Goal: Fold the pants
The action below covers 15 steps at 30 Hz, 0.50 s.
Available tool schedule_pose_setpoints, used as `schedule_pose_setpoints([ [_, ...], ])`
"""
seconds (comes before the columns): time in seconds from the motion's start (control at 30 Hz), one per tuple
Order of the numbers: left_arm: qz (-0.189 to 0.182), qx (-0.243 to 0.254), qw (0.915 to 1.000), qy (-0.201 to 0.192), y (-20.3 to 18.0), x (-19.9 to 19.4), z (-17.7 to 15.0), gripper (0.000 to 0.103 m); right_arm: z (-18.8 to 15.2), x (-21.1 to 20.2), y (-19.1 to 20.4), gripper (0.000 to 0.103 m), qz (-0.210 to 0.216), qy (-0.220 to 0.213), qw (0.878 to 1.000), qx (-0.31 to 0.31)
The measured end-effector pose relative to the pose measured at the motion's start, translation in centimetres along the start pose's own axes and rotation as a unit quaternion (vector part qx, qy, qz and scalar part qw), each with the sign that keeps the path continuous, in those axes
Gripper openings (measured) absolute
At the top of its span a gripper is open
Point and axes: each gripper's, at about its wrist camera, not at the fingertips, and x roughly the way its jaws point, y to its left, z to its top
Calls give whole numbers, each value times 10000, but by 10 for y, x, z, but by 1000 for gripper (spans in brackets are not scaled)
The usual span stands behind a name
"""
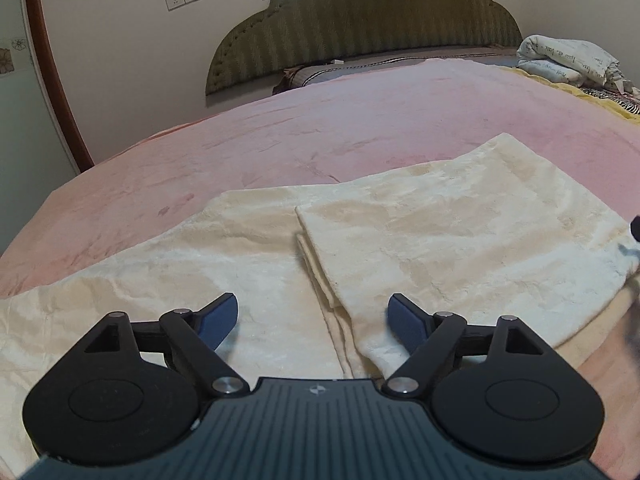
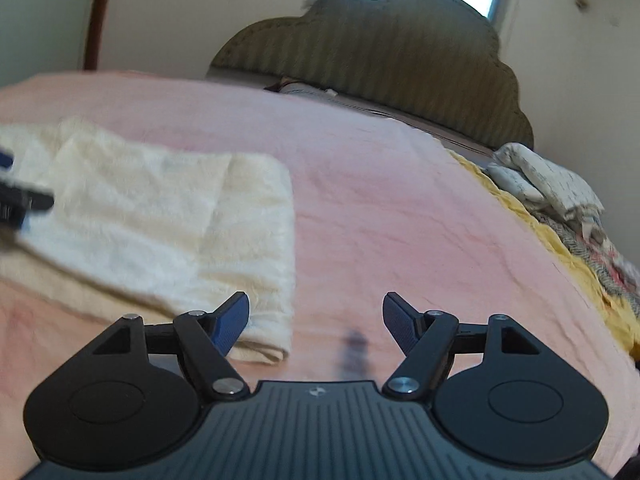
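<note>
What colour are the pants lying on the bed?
Cream, almost off-white. The pants show best in the left wrist view, lying on the pink blanket.

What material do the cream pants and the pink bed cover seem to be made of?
The cream pants look like a soft plush or velvety fabric: a fuzzy nap with a slight sheen and crushed marks. The pink bed cover seems a similar short-pile fleece, matte, with faint brush marks. The exact fibre cannot be told.

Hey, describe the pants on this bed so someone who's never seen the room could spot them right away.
Start from the bed with the green scalloped headboard and its pink blanket. On the near part of that blanket lie the pants, a flat cream plush garment with one end folded back over itself. Unlike the crumpled printed white bedding at the far right by the headboard, they are plain, cream and neatly flattened.
</note>
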Motion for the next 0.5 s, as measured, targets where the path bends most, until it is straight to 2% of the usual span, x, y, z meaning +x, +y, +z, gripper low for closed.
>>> schedule_pose_setpoints([
  [0.07,-1,-65,10000,16,0,1,0,86,9,-9,3,74,252,-324,9991,146],
  [0.1,8,-70,10000,13,0,0,1,86,13,-9,9,74,390,-315,9987,69],
  [0.2,11,-60,10000,-27,2,-5,1,86,4,12,29,74,346,159,9974,-611],
  [0.3,140,-78,9999,-39,8,-10,0,86,4,5,26,73,419,49,9989,-196],
  [0.4,90,-319,9994,-13,19,-15,-1,86,15,-11,32,73,1058,-312,9939,36],
  [0.5,77,-516,9986,75,32,-20,-6,86,16,0,48,73,1267,-135,9918,-73],
])
